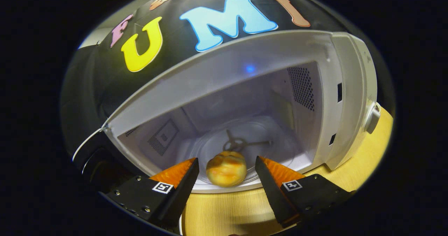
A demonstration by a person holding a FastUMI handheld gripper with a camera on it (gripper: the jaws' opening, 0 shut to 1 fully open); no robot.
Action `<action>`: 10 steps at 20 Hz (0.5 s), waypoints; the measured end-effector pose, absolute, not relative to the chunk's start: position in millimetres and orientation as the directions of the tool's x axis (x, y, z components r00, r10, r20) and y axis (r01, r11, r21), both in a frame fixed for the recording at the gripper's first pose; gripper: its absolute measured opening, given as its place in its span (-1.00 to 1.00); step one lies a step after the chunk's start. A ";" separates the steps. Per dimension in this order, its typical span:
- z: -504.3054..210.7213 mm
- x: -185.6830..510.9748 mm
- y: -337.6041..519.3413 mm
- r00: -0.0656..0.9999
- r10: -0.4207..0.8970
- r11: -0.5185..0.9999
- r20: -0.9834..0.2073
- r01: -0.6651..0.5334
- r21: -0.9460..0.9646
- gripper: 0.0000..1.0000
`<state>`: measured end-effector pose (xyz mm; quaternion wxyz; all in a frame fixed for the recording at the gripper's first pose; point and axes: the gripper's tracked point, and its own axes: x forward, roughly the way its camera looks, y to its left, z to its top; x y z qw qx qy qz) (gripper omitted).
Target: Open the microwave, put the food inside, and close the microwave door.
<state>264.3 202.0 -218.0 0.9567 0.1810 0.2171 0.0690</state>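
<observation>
Bun (226, 173) sits on the glass turntable (245, 138) at the front lip of the open microwave (224, 75), between the gripper (226, 166)'s 2 spread fingers, touching neither. It looks soft and light; grip its rounded sides gently.

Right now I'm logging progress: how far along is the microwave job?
Done: the microwave stands open, and the bun sits on the glass turntable near its front edge. In hand: the fingers are open, flanking the bun without touching it. Left: back the fingers out and close the door.
</observation>
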 end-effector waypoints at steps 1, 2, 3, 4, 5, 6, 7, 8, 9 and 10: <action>-207.8 256.2 203.2 0.902 0.219 0.927 -0.372 -0.074 0.367 0.95; -198.0 247.3 202.4 0.906 0.222 0.931 -0.361 -0.087 0.355 0.95; -189.0 236.9 203.2 0.908 0.232 0.932 -0.349 -0.104 0.348 0.95; -177.7 226.1 203.8 0.911 0.240 0.932 -0.334 -0.121 0.341 0.95; -166.5 214.3 203.1 0.916 0.245 0.934 -0.317 -0.135 0.331 0.95; -156.3 202.7 201.0 0.922 0.244 0.937 -0.301 -0.145 0.317 0.95; -145.4 190.6 198.3 0.928 0.241 0.940 -0.283 -0.150 0.306 0.95; -134.9 179.8 197.2 0.933 0.242 0.941 -0.268 -0.158 0.299 0.95; -125.0 168.1 197.6 0.934 0.250 0.940 -0.253 -0.172 0.295 0.95; -114.8 157.0 198.0 0.937 0.256 0.941 -0.238 -0.184 0.285 0.95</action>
